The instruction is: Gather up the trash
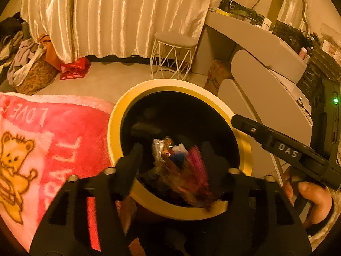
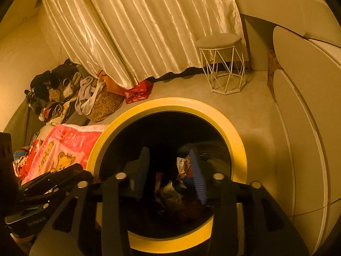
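Observation:
A round bin with a yellow rim (image 1: pixel 115 125) (image 2: pixel 236 134) and a black inside stands right under both grippers. Crumpled wrappers (image 1: pixel 163 149) (image 2: pixel 183 164) lie in it. My left gripper (image 1: pixel 170 164) hangs open over the bin's mouth. A blurred pink and red wrapper (image 1: pixel 192 170) sits loose between its fingers, with no pad pressing on it. My right gripper (image 2: pixel 170 170) is also open above the bin, with nothing between its blue ribbed pad (image 2: pixel 198 179) and the other finger. In the left wrist view the right gripper (image 1: pixel 243 124) reaches over the rim, held by a hand (image 1: pixel 311 198).
A pink blanket with a bear print (image 1: pixel 42 140) (image 2: pixel 64 149) lies left of the bin. Behind it are a wire-legged stool (image 1: pixel 172 57) (image 2: pixel 223 64), a satin curtain (image 1: pixel 119 15), a red bag (image 1: pixel 74 68) and piled clothes (image 2: pixel 59 89). White drawers and a cluttered dressing table (image 1: pixel 266 49) stand on the right.

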A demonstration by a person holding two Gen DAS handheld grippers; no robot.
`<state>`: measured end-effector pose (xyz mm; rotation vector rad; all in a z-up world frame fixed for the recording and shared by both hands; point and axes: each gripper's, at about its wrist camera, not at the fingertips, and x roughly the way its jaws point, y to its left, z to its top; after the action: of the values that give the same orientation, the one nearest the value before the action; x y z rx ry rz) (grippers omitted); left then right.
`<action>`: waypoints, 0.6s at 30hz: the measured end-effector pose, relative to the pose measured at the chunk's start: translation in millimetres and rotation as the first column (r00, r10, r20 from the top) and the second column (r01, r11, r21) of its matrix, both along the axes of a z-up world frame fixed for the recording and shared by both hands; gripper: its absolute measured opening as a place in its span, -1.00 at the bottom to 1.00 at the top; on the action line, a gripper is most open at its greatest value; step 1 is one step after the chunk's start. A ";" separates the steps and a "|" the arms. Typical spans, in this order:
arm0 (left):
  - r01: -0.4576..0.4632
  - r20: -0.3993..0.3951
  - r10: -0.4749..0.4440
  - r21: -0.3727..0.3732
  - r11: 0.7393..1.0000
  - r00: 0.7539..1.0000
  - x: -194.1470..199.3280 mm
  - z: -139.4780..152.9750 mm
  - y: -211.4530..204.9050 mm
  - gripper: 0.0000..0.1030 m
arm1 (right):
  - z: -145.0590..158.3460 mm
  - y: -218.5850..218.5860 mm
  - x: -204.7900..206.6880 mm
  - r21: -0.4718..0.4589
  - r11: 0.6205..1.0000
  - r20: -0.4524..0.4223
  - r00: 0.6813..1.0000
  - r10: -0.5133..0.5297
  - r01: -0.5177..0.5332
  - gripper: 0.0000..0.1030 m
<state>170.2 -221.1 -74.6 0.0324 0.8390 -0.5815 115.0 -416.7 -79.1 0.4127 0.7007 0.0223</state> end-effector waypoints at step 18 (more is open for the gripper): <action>-0.153 0.093 0.159 -0.067 0.986 0.983 -36.5 28.8 68.9 0.78 | 33.8 36.3 -45.7 -0.100 0.994 0.122 0.992 0.044 -0.032 0.70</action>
<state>133.7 -152.2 -45.8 -0.0585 0.7210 -0.4531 69.3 -380.3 -45.3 0.3009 0.5845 0.0490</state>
